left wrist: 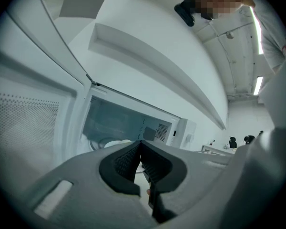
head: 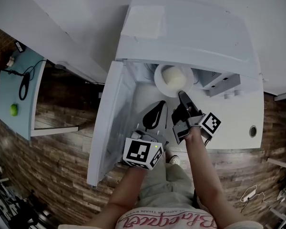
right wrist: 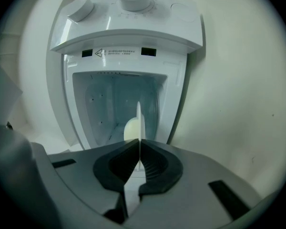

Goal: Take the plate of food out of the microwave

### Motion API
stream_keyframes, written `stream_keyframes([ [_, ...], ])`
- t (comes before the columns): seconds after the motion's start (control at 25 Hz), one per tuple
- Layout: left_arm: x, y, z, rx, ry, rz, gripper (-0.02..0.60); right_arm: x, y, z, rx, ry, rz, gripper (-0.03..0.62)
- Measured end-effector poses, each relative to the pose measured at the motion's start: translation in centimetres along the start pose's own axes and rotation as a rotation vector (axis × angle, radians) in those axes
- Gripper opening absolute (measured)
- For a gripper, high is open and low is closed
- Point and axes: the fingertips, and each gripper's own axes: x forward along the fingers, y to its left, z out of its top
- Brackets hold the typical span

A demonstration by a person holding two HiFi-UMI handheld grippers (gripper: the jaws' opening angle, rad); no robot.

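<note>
L gripper [head: 157, 109] sat nearest, low beside the open door [head: 109, 123], jaws closed tip to tip w/ nothing between. R gripper [head: 183, 96] was just ahead, jaws nearly together, pinching the near rim of the plate [head: 158, 81]. Plate was round, so no long axis; it lay flat, face up, w/ a pale food [head: 175, 75] mound on it, at the mouth of the white microwave [head: 195, 32].

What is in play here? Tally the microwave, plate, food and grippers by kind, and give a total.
microwave: 1
plate: 1
food piece: 1
grippers: 2, the left gripper and the right gripper
Total: 5
</note>
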Motion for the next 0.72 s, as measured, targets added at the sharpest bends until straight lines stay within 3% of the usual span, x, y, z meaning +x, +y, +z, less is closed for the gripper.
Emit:
stream_keyframes([
  [0.72,-4.2,-5.2,-1.9,0.032,-0.017,0.034,0.006,-6.1,1.2,-0.8,0.003,0.031,0.055,0.020],
])
